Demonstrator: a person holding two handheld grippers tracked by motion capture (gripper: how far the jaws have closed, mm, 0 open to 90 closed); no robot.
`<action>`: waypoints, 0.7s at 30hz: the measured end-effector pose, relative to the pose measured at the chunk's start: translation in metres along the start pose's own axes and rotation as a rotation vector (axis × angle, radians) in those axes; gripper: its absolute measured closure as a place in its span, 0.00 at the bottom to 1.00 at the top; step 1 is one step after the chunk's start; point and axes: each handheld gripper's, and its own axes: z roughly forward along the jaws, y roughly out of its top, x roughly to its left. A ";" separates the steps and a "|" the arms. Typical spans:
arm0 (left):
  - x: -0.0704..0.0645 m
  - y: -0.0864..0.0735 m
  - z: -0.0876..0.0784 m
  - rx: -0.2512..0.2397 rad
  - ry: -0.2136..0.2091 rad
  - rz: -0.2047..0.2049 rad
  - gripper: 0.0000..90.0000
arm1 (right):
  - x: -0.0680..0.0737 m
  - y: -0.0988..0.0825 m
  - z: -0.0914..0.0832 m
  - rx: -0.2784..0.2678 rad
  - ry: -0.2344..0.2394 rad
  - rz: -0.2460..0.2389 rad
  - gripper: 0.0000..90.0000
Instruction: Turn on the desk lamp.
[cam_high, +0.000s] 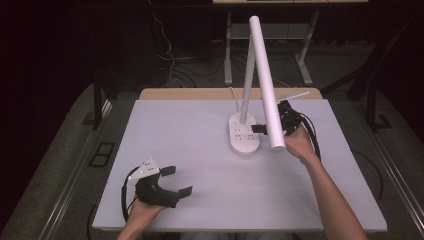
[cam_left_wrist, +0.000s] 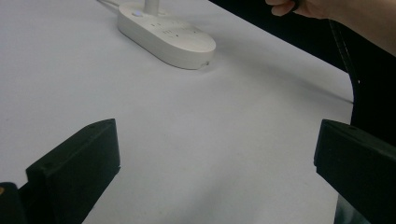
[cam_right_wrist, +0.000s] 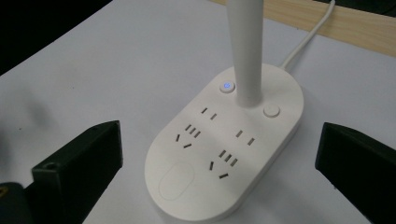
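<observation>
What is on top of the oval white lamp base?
On the lamp base stand the white stem, a button lit blue, a plain round button, several groups of socket slots and an oval pad. The stem covers the spot where it joins the base.

No text, brand or number can be read anywhere; the white lamp base (cam_right_wrist: 224, 154) carries only unlabelled sockets and buttons.

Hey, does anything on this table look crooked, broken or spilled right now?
Nothing stands out. The lamp base sits flat on the table, its stem upright and undamaged, with one button glowing blue. Nothing is spilled.
</observation>
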 end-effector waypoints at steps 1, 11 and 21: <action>0.000 0.000 0.000 0.001 0.000 -0.001 0.00 | -0.001 0.000 0.001 0.002 -0.002 0.004 0.00; 0.000 0.000 0.001 0.002 -0.005 0.002 0.00 | -0.015 0.005 0.013 0.007 -0.012 0.033 0.00; 0.001 0.000 0.001 -0.001 -0.001 -0.001 0.00 | -0.029 0.009 0.022 0.031 -0.063 0.052 0.14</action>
